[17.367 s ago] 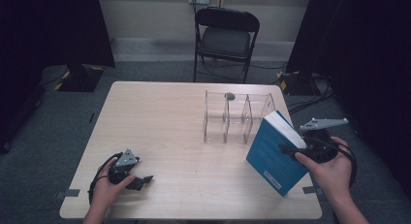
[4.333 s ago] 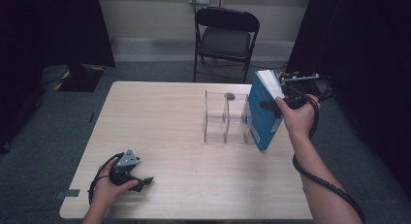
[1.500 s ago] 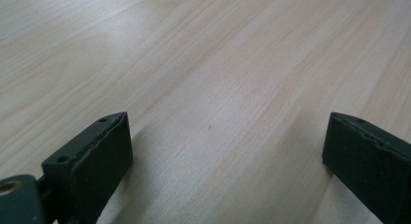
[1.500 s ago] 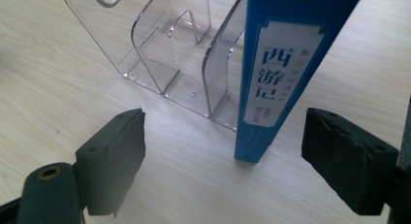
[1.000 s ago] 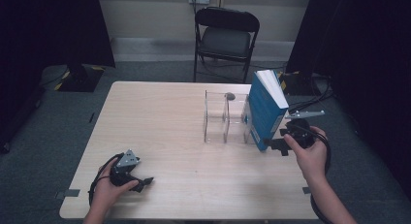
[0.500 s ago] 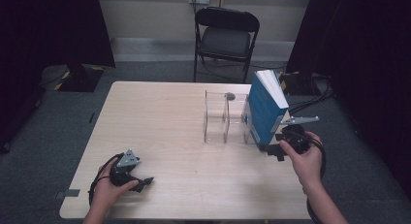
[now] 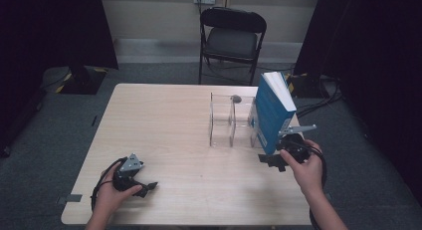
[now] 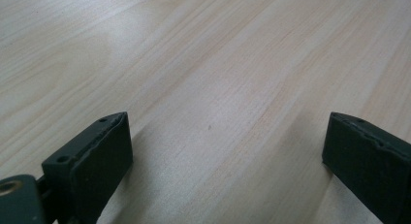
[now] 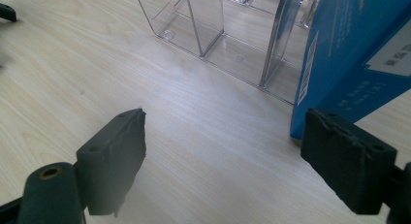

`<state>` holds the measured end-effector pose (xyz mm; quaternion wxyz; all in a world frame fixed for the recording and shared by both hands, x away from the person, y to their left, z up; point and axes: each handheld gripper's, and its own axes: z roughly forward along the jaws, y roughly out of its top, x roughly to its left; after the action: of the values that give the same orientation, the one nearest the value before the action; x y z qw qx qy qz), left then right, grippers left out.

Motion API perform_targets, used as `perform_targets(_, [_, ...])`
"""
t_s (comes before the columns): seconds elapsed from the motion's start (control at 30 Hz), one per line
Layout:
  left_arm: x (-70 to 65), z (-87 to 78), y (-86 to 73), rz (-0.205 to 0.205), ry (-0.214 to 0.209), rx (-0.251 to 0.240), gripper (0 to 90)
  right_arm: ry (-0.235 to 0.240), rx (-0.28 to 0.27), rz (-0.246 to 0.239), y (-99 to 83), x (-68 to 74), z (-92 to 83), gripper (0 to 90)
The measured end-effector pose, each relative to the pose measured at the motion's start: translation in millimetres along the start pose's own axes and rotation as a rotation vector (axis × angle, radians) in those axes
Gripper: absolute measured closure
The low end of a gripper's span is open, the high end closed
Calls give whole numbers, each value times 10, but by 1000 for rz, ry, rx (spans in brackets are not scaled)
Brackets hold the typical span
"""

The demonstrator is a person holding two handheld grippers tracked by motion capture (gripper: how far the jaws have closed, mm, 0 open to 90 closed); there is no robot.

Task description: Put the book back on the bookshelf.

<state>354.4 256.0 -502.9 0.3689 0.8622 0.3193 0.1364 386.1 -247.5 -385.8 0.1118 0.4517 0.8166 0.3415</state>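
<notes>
The left gripper (image 7: 145,186) is lying on the desk (image 7: 169,125) near its front left corner, jaws spread wide over bare wood. The blue book (image 7: 272,112) is standing in the clear rack (image 7: 230,120). The right gripper (image 7: 270,160) is hovering beside it, jaws gaping and empty.

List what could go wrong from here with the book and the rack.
1. The blue book stands tilted in the end slot of the clear rack with the right gripper open just beside it. With nothing gripping it, it might tip over.
2. The rack sits close to the right edge of the table, so a falling book could drop off that side.
3. The rack looks light; a nudge from the gripper might slide it.
</notes>
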Motion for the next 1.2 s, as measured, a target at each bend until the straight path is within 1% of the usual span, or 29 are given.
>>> perform_targets(0.03, [0,0,0,0,0,0,35,-2,1,-1,-3,7,4,160])
perform_targets(0.1, [0,0,0,0,0,0,35,11,-2,-7,-8,20,22,160])
perform_targets(0.13, [0,0,0,0,0,0,35,18,1,0,-10,35,30,159])
perform_targets(0.27, [0,0,0,0,0,0,35,10,5,-18,-22,64,65,159])
perform_targets(0.37, [0,0,0,0,0,0,35,33,2,-15,-39,93,100,159])
perform_targets(0.47, [0,0,0,0,0,0,35,31,7,-29,-48,124,129,159])
perform_targets(0.57, [0,0,0,0,0,0,35,43,6,-32,-49,157,161,159])
perform_targets(0.6, [0,0,0,0,0,0,35,48,6,-42,-51,160,172,158])
perform_targets(0.67, [0,0,0,0,0,0,35,46,14,-41,-59,182,195,158])
perform_targets(0.7, [0,0,0,0,0,0,35,50,13,-50,-60,189,206,158])
perform_targets(0.73, [0,0,0,0,0,0,35,57,18,-47,-61,202,210,158])
perform_targets(0.77, [0,0,0,0,0,0,35,54,19,-52,-62,209,219,158])
perform_targets(0.83, [0,0,0,0,0,0,35,61,12,-53,-63,223,229,158])
perform_targets(0.9, [0,0,0,0,0,0,35,67,18,-56,-67,243,250,157])
perform_targets(0.97, [0,0,0,0,0,0,35,59,27,-69,-74,260,278,157])
perform_targets(1.07, [2,-1,1,5,2,1,35,77,34,-72,-88,282,316,157])
perform_targets(1.13, [3,-2,1,6,3,1,35,74,37,-78,-98,291,340,157])
perform_targets(1.17, [4,-2,1,7,3,1,35,79,36,-78,-103,291,349,157])
perform_targets(1.2, [3,-2,1,6,3,1,35,83,41,-62,-110,298,356,157])
